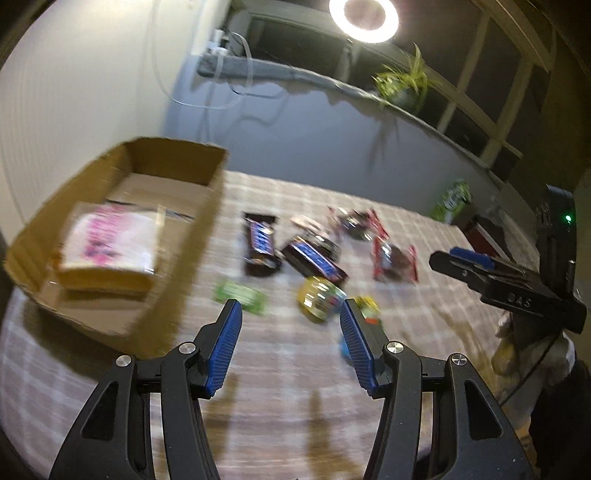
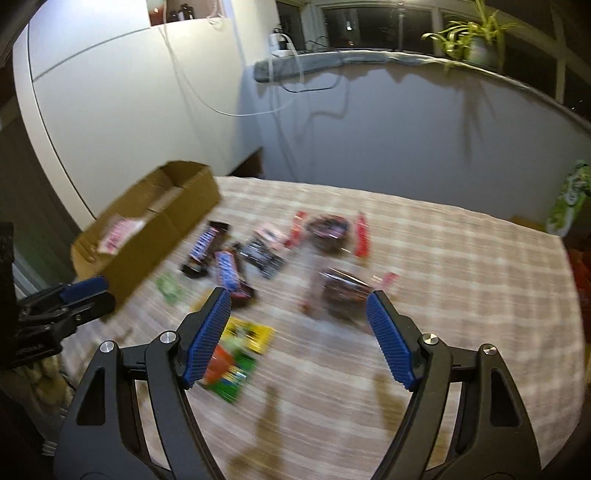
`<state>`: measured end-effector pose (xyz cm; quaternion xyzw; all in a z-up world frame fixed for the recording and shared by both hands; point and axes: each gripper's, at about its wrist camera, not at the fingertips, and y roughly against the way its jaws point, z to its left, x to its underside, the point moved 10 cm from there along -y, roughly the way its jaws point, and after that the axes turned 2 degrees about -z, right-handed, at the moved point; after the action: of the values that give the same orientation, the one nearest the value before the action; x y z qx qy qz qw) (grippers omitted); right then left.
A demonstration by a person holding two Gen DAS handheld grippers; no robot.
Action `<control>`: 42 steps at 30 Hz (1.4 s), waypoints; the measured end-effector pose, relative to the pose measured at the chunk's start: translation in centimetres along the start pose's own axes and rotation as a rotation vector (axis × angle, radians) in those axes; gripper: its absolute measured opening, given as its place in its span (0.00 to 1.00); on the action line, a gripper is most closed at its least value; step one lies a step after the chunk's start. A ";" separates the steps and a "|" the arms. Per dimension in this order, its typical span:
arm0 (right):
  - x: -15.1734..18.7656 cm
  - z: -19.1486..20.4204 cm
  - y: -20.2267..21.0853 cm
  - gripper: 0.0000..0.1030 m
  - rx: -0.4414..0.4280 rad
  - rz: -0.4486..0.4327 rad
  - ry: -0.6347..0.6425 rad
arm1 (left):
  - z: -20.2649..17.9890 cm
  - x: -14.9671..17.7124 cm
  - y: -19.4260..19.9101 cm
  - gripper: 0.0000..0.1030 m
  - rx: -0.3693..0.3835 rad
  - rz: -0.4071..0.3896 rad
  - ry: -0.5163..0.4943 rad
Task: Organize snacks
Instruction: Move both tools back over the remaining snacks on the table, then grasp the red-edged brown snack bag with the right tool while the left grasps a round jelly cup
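A checked cloth covers the table (image 1: 295, 369), cardboard box (image 1: 177, 218) at its left holding one pink packet (image 1: 110, 240) (blurred). Loose snacks (image 1: 314, 254) lie beside it. Left gripper (image 1: 291, 328) and right gripper (image 2: 299, 325) hover, jaws wide, empty. Next: pick a snack, likely a chocolate bar.

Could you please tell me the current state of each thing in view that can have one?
Cardboard box: open, holding one pink-and-white packet.
Left claw: open, empty.
Right claw: open, empty.
Snickers bars: loose on the tablecloth, outside the box.
Ring light: on.
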<state>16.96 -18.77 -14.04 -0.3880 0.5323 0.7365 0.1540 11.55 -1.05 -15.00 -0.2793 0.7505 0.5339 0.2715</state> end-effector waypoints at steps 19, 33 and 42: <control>1.5 -3.7 -6.0 0.77 0.040 0.097 0.083 | -4.7 4.1 -5.0 0.53 0.033 0.141 -0.108; 1.5 -2.5 -10.0 0.77 0.029 0.159 0.131 | -5.7 4.4 -6.6 0.37 0.018 0.147 -0.181; 1.7 -2.4 -9.8 0.61 0.012 0.151 0.122 | -5.3 4.4 -6.5 0.32 0.016 0.141 -0.178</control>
<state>23.06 -17.49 -22.13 -0.3900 0.5728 0.7177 0.0680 12.49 -8.50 -20.83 -0.1750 0.7454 0.5684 0.3011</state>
